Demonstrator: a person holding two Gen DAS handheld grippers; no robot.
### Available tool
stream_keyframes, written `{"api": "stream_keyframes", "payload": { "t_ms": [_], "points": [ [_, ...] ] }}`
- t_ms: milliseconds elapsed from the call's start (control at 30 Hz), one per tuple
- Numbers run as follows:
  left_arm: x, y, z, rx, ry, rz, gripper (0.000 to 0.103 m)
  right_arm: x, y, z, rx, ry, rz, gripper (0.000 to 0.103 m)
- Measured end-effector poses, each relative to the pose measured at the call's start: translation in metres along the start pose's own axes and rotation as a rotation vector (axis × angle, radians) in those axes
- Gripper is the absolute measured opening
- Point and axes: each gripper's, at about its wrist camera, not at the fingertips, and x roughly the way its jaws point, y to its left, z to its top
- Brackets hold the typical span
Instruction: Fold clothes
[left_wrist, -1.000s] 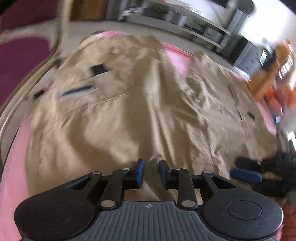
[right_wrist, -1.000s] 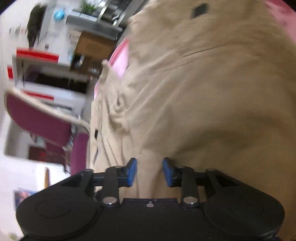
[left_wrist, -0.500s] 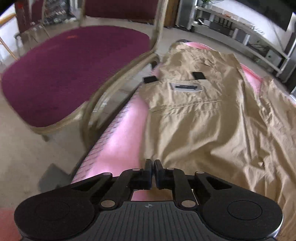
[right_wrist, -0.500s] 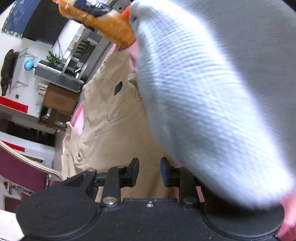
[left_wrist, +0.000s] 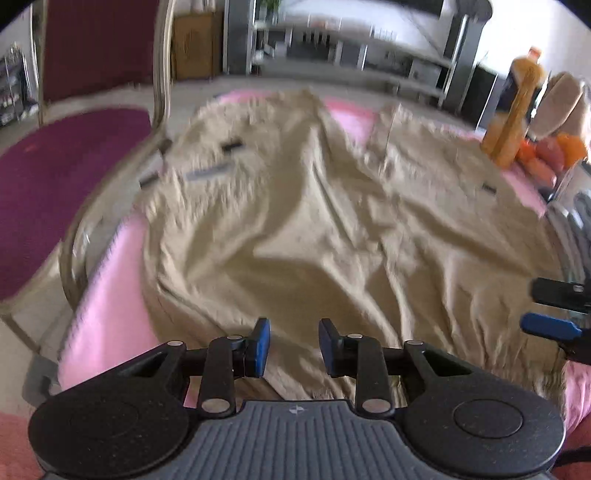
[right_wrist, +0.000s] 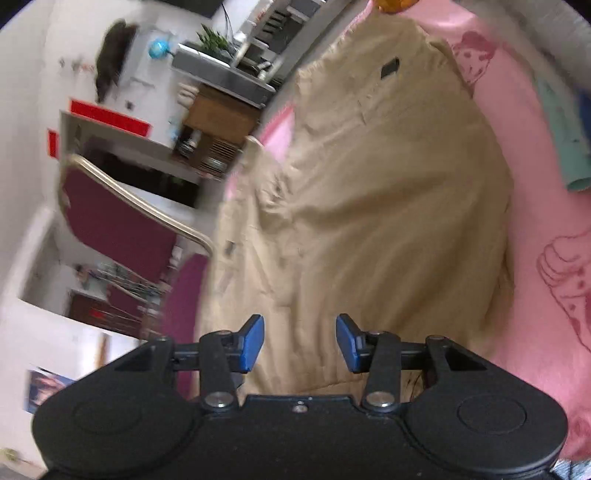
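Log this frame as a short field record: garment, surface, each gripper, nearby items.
garment: tan trousers, spread out and wrinkled, not yet folded
surface: pink blanket under the garment
left gripper: open, nothing between the jaws, which have just been opening
right gripper: open, empty, jaws just widened
nearby: maroon chair beside the blanket; orange bottle at the far corner

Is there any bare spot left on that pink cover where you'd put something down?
Yes. A pink strip runs between the tan garment and the maroon chair. A wider patch lies on the garment's other side, below a teal cloth. It is crowded by the orange bottle at the far corner.
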Motion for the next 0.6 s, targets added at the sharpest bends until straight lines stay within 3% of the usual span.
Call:
{"api": "stream_keyframes", "payload": {
  "t_ms": [100,167,333,367,400,533,600],
  "points": [
    [0.004,0.008,-0.004,-0.021,0.044,0.034,0.032,0.012,-0.014,0.001,0.047,0.022,-0.074,0.04],
    [0.001,0.013,-0.007,-0.036,0.053,0.06,0.03,0.013,-0.026,0.0,0.101,0.031,-0.097,0.026],
    [-0.011,0.022,-0.018,-0.049,0.058,0.204,0.029,-0.037,-0.054,-0.001,0.251,-0.085,-0.158,0.026],
    [-0.016,0.024,-0.019,-0.052,0.045,0.214,0.023,-0.047,-0.059,0.0,0.274,-0.119,-0.178,0.026],
    [-0.021,0.024,-0.02,-0.055,0.024,0.201,0.019,-0.055,-0.062,0.0,0.28,-0.145,-0.177,0.026],
    [-0.041,0.022,-0.019,-0.056,-0.071,0.066,0.02,-0.077,-0.05,-0.009,0.182,-0.222,-0.175,0.041],
    [-0.041,0.011,-0.019,-0.018,-0.086,0.005,0.02,-0.072,-0.037,-0.011,0.109,-0.206,-0.146,0.041]
  ]
}}
